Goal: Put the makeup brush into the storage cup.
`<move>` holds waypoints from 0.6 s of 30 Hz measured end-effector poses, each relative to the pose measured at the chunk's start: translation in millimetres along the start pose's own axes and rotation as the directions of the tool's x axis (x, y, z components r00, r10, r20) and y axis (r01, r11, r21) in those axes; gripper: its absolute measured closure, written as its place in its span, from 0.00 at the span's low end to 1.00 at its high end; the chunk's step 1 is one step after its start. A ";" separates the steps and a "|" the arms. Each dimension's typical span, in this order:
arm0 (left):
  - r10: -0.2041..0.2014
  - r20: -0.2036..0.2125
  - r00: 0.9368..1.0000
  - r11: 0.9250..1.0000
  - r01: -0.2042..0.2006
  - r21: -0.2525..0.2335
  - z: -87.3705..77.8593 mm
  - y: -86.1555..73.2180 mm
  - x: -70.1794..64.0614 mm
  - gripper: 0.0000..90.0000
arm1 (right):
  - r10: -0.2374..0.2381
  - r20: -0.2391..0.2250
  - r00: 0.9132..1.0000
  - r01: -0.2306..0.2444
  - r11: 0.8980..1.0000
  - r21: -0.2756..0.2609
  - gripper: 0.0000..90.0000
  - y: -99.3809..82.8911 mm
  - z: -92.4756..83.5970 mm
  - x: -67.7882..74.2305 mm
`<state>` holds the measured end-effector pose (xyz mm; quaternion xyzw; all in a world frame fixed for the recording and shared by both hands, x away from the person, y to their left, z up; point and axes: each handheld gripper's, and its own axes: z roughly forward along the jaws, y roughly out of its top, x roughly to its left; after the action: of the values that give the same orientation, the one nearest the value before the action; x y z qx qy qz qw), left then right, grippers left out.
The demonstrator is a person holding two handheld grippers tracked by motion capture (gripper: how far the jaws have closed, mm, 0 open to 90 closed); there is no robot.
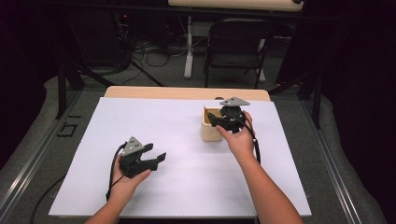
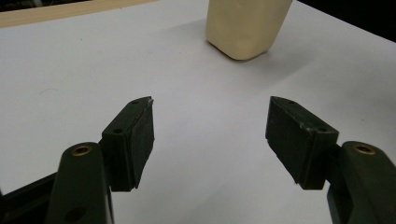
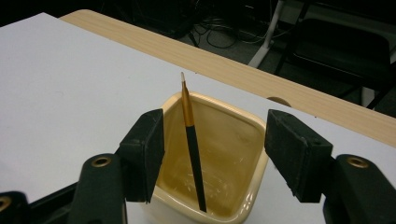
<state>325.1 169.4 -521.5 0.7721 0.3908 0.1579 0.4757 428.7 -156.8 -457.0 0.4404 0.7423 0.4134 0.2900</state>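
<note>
Jaws of our right gripper (image 3: pixel 215 154) stand apart above the cream cup (image 3: pixel 243 186), a black-and-gold pen (image 3: pixel 192 144) leaning free between them. Our left gripper (image 2: pixel 210 135) gapes empty, cup ahead.

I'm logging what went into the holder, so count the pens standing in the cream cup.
1. A single black pen with a gold upper section leans inside the cream cup, between the open fingers of the right gripper, untouched by either. The cup's floor is partly hidden.
</note>
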 end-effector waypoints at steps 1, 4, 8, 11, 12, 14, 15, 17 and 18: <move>-0.004 -0.002 1.000 1.000 0.004 0.000 0.1 -0.1 0.0 0.36 | -0.006 0.001 1.000 0.006 1.000 0.000 0.42 0.2 -1.6 0.1; -0.004 -0.002 1.000 1.000 0.004 0.007 0.5 0.0 0.6 0.34 | -0.014 0.000 1.000 0.014 1.000 -0.002 0.41 0.4 -5.4 -0.3; -0.002 0.000 1.000 1.000 0.002 0.008 0.4 0.5 0.4 0.34 | -0.018 -0.002 1.000 0.018 1.000 -0.003 0.41 0.1 -10.7 -0.7; 0.002 -0.002 1.000 1.000 -0.002 0.011 -0.2 1.0 0.7 0.34 | -0.027 -0.008 1.000 0.027 1.000 -0.006 0.41 -0.6 -14.9 -0.4; 0.000 -0.002 1.000 1.000 0.000 0.011 -0.3 1.0 0.7 0.34 | -0.029 -0.011 1.000 0.029 1.000 -0.005 0.41 -0.8 -16.3 0.0; 0.002 -0.006 1.000 1.000 -0.002 0.012 -0.8 1.3 1.0 0.34 | -0.033 -0.010 0.999 0.033 0.999 -0.007 0.41 -0.9 -18.7 1.0; 0.003 -0.006 1.000 1.000 -0.002 0.012 -1.0 1.5 1.1 0.34 | -0.037 -0.012 0.999 0.037 0.999 -0.009 0.41 -0.9 -19.7 1.3; 0.002 -0.006 1.000 1.000 -0.002 0.009 -1.5 1.7 1.3 0.34 | -0.039 -0.016 0.999 0.039 0.999 -0.010 0.41 -0.8 -22.2 2.1; 0.003 -0.005 1.000 1.000 -0.003 0.010 -1.7 1.9 1.3 0.34 | -0.039 -0.018 0.999 0.039 0.999 -0.013 0.41 -0.8 -23.3 2.6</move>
<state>325.7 171.0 -519.2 0.7746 0.3915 0.1585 0.4708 408.6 -163.0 -446.5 0.4202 0.7508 0.4162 0.2941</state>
